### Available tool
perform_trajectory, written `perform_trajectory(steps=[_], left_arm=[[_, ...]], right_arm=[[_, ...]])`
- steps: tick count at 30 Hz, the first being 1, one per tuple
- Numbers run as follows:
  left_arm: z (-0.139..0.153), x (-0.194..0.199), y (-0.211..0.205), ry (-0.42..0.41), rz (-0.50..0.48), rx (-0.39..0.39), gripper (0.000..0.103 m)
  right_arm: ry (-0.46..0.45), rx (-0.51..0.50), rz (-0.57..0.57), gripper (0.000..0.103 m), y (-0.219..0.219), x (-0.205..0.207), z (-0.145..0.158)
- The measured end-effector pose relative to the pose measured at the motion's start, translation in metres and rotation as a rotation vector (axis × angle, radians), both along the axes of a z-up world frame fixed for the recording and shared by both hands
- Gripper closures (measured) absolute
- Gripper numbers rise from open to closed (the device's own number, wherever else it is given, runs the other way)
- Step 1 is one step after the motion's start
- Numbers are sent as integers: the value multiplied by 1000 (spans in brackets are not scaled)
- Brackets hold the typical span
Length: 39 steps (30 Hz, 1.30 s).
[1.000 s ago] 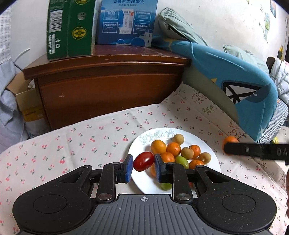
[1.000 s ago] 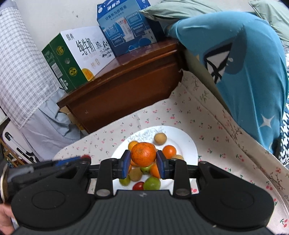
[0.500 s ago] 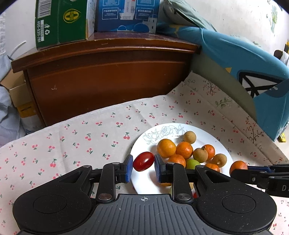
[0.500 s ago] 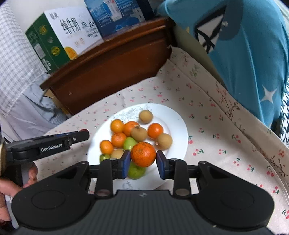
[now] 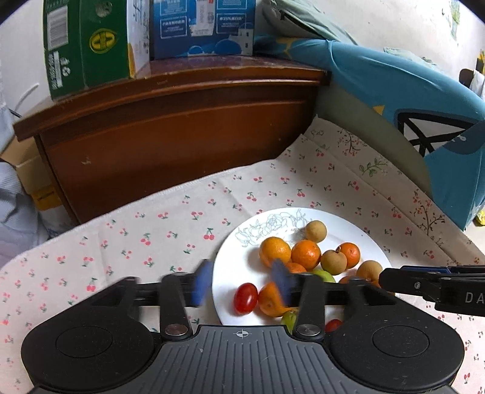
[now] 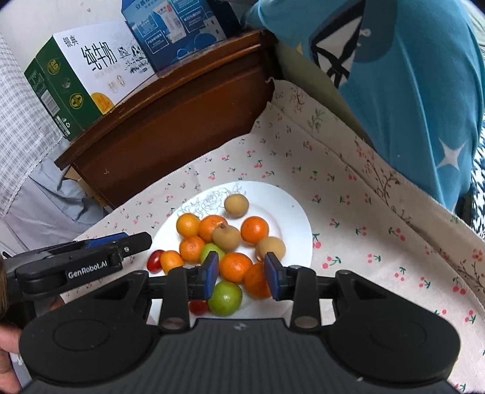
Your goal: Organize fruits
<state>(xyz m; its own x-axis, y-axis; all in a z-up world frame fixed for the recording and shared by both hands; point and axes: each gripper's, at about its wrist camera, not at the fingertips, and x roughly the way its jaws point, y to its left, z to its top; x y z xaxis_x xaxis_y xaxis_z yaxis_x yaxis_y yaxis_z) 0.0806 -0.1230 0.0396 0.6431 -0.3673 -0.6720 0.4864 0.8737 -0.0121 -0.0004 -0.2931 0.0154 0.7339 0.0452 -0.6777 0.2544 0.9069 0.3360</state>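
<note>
A white plate (image 5: pixel 360 233) (image 6: pixel 297 212) on the cherry-print cloth holds several small oranges, brown longans and green fruits. My left gripper (image 5: pixel 244 280) is open over the plate's left edge; a red cherry tomato (image 5: pixel 245 298) (image 6: pixel 154 260) lies free on the plate between its blurred fingers. My right gripper (image 6: pixel 241 274) is open over the plate's near side, with an orange (image 6: pixel 235 266) lying loose between its pads, above a green fruit (image 6: pixel 225 298). The right gripper's finger also shows in the left wrist view (image 5: pixel 430 285).
A brown wooden cabinet (image 5: pixel 182 136) stands behind the cloth with a green milk carton box (image 6: pixel 75 81) and a blue box (image 5: pixel 203 27) on top. A blue cushion (image 6: pixel 409 85) lies to the right. A cardboard box (image 5: pixel 27 169) sits at far left.
Both grippers came down to the plate and opened. The left let go of the red cherry tomato, the right let go of the orange; both fruits now lie on the plate.
</note>
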Motion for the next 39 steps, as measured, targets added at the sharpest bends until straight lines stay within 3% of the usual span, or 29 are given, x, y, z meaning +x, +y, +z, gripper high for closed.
perform_trajectory(steps=[1,4,6,15,22,39], left_arm=[[2,-2,0,-9,7,0,39],[9,-8,0,-18,2,5,34],[13,-11,0,-17,13,22,25],[36,-33,7,-37,40,56,13],[48,-50,17,-27,61,85,9],[42,-78,43,69,139,111,9]], right_arm=[[-1,0,-2,66,0,0,1],[2,3,-7,62,2,2,4],[0,-2,-8,57,4,2,7],[-13,-31,-44,37,12,-2,28],[49,-85,-62,22,18,-8,41],[109,-174,-89,11,41,-47,52]])
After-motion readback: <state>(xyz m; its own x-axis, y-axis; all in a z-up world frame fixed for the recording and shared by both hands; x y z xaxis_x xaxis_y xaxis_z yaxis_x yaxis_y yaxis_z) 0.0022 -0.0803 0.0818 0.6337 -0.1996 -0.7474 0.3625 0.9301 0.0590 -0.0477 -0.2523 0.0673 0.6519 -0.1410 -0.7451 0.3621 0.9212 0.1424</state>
